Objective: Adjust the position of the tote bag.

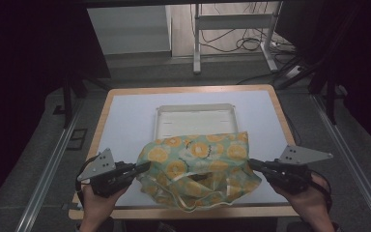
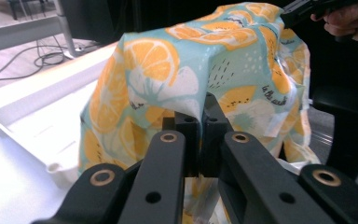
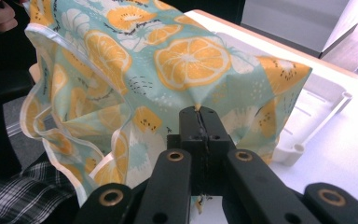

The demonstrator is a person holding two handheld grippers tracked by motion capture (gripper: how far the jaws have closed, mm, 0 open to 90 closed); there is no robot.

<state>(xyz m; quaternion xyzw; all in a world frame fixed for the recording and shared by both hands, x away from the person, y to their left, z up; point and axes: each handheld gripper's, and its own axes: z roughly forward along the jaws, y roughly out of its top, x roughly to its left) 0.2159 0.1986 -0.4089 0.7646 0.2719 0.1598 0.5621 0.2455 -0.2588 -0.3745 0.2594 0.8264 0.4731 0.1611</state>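
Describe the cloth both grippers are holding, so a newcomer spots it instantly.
On the wood-edged table, just in front of the white tray, hangs a cloth pinched between the left gripper and right gripper. It alone is patterned: orange slices on pale teal, with cream edging.

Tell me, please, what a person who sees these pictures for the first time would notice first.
The orange-slice patterned cloth stands out, stretched above the near half of the table. The left hand-held gripper and the right hand-held gripper each pinch one side of it. Behind it lies a white tray.
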